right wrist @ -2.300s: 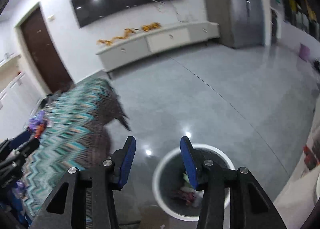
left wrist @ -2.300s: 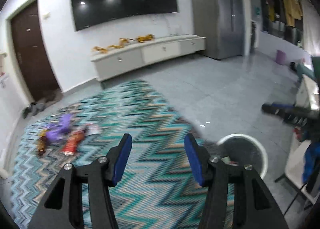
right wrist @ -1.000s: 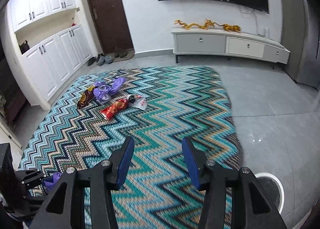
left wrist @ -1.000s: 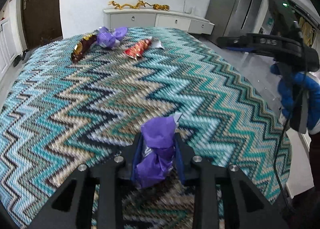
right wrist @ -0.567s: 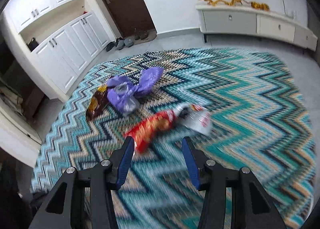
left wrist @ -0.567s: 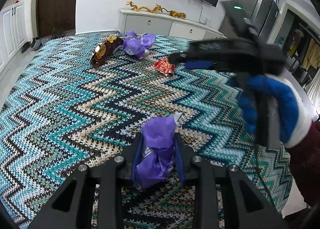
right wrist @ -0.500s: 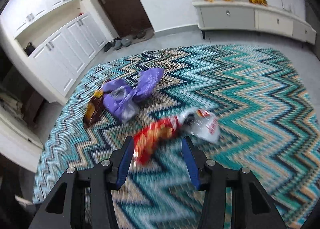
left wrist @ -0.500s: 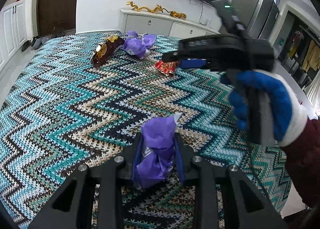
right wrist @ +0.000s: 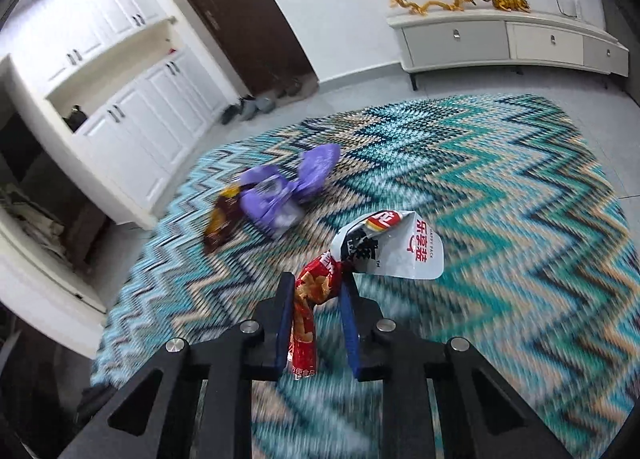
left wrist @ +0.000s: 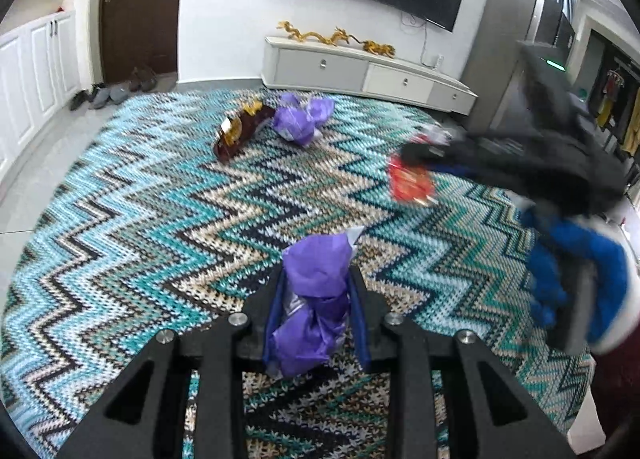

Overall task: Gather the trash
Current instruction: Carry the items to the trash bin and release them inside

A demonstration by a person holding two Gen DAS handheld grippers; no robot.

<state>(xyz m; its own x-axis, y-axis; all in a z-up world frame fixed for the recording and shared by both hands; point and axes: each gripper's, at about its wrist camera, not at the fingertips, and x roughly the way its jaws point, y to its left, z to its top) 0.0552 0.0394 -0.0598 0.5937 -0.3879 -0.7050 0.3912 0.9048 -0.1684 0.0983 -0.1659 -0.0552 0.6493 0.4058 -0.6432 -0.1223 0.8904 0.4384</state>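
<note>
1. Left tongs (left wrist: 316,311): pinching a crumpled purple wrapper (left wrist: 314,299), which stands up between the blue pads, above the zigzag rug (left wrist: 132,219).
2. Right tongs (right wrist: 316,299): closing on a red snack packet (right wrist: 310,299); the packet lies between the pads, and its white torn-open end (right wrist: 394,247) fans out beyond the tips; in the left wrist view the same tongs, held by a blue-gloved hand (left wrist: 576,275), carry the packet near the rug's right side.
3. Trash left on the rug: a second purple wrapper (right wrist: 280,191) with a dark brown packet (right wrist: 222,219) just beside it, towards the far side of the rug, well apart from both tongs.
4. Doing the step well, as a judgement: let the right pads settle fully on the packet's bunched red middle before lifting; the film is thin and slippery, and the loose white end could catch air or slide out; keep the left pinch firm meanwhile.
5. Hard to make out: motion blur smears the rug and the far trash in the right wrist view and the right tongs in the left wrist view; whether the packet has left the rug cannot be told; no bin shows in either view.
</note>
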